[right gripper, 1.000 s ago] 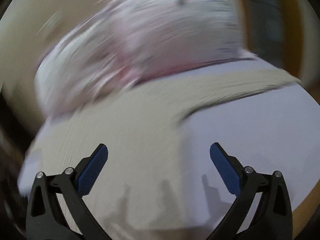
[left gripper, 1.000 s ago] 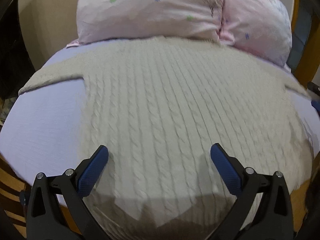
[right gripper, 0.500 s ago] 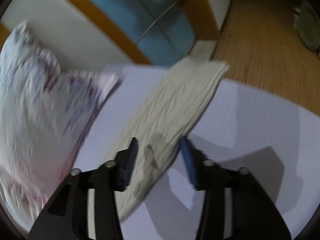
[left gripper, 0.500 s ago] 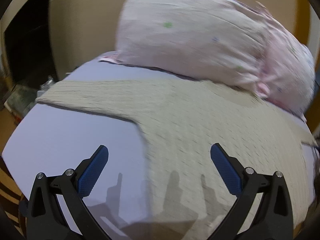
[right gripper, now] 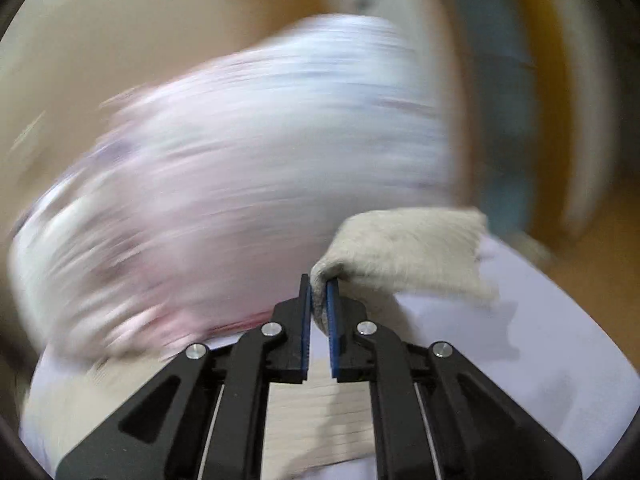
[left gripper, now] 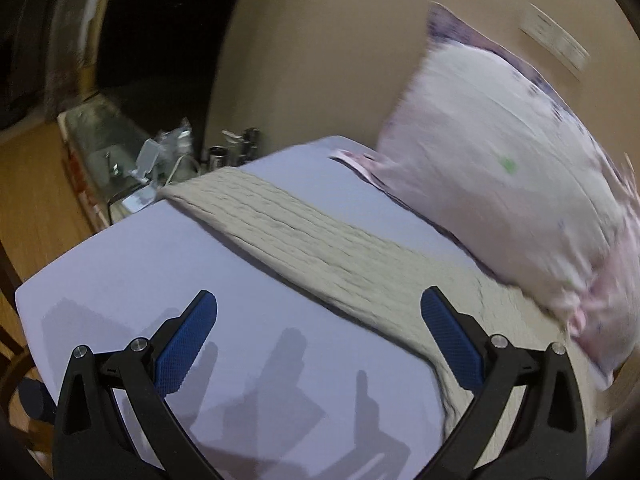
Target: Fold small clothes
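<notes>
A cream cable-knit sweater lies on a lilac sheet. In the left wrist view its left sleeve (left gripper: 296, 236) stretches flat toward the far left corner of the bed. My left gripper (left gripper: 318, 324) is open and empty, above the sheet just in front of that sleeve. In the right wrist view my right gripper (right gripper: 319, 286) is shut on the right sleeve (right gripper: 404, 256), whose cuff end hangs lifted off the sheet to the right. The sweater body (right gripper: 316, 412) shows below the jaws. This view is blurred.
A pink flowered pillow (left gripper: 516, 196) lies against the wall behind the sweater and also shows in the right wrist view (right gripper: 240, 184). The lilac sheet (left gripper: 132, 272) ends at the bed's left edge. A low shelf with small clutter (left gripper: 160, 160) stands beyond it. Wooden floor (left gripper: 28, 200) lies left.
My right gripper closed on the right sleeve and lifted it, swinging back toward the pillow. My left gripper moved left from over the sweater body to the left sleeve, staying open.
</notes>
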The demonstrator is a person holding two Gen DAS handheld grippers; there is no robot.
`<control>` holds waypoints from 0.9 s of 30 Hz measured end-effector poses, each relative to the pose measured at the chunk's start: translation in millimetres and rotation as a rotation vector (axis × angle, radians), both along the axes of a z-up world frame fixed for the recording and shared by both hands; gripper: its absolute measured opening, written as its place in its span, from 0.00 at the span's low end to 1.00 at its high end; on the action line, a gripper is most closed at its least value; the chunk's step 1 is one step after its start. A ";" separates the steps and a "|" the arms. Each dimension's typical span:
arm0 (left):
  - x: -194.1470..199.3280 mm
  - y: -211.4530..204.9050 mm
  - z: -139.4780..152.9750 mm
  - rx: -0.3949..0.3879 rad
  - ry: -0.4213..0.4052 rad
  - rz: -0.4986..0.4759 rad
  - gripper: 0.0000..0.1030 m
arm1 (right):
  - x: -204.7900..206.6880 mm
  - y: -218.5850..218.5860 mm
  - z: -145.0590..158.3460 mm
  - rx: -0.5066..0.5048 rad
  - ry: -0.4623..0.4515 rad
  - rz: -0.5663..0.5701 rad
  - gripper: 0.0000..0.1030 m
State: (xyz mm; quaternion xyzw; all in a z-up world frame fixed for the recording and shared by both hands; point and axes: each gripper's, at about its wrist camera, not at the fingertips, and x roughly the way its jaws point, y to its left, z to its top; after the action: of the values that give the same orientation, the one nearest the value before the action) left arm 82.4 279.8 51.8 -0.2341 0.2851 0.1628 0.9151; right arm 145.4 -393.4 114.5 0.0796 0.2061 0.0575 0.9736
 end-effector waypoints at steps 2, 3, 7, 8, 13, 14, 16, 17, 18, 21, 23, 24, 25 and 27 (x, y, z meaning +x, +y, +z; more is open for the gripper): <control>5.2 9.7 -2.6 -0.033 0.003 0.019 0.97 | -4.5 83.6 -7.7 -0.089 0.027 0.211 0.07; 6.4 13.3 -3.8 -0.050 0.006 0.025 0.95 | -4.8 120.3 -18.9 -0.121 0.071 0.315 0.08; 20.1 36.7 -16.6 -0.181 0.022 0.051 0.87 | -13.4 220.5 -74.3 -0.202 0.297 0.575 0.40; 21.8 40.1 -19.2 -0.203 0.023 0.059 0.84 | -20.3 223.7 -78.3 -0.200 0.294 0.588 0.50; 39.2 70.4 -36.3 -0.293 0.034 0.121 0.74 | -36.3 168.1 -58.0 -0.118 0.217 0.492 0.75; 43.9 75.8 -37.5 -0.300 0.036 0.135 0.73 | -41.1 154.6 -51.6 -0.096 0.213 0.465 0.76; 51.2 86.7 -38.8 -0.325 0.025 0.154 0.72 | -45.7 131.1 -47.7 -0.064 0.205 0.414 0.78; 55.0 92.5 -39.7 -0.337 0.020 0.167 0.68 | -45.5 120.5 -46.8 -0.051 0.204 0.394 0.79; 59.7 97.8 -40.2 -0.340 0.025 0.179 0.57 | -46.2 111.9 -46.4 -0.039 0.203 0.378 0.79; 75.2 106.6 -39.9 -0.301 0.109 0.216 0.08 | -43.0 90.8 -48.0 -0.005 0.198 0.350 0.80; 81.2 94.5 -24.5 -0.226 0.110 0.198 0.07 | -42.4 79.9 -47.6 0.008 0.193 0.336 0.80; 85.8 77.3 -7.0 -0.143 0.091 0.164 0.06 | -41.4 75.8 -47.2 0.012 0.187 0.330 0.80; 89.7 58.2 8.8 -0.075 0.065 0.115 0.06 | -40.8 73.5 -46.4 0.016 0.181 0.326 0.80; 99.1 -8.0 45.8 0.102 -0.011 -0.048 0.05 | -38.0 67.7 -43.7 0.035 0.163 0.317 0.80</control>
State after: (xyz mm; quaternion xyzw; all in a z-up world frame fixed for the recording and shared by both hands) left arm 181.5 271.8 97.6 -0.1810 0.2770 0.1542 0.9310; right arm 107.4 -325.8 70.8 0.0673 0.2935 0.2070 0.9308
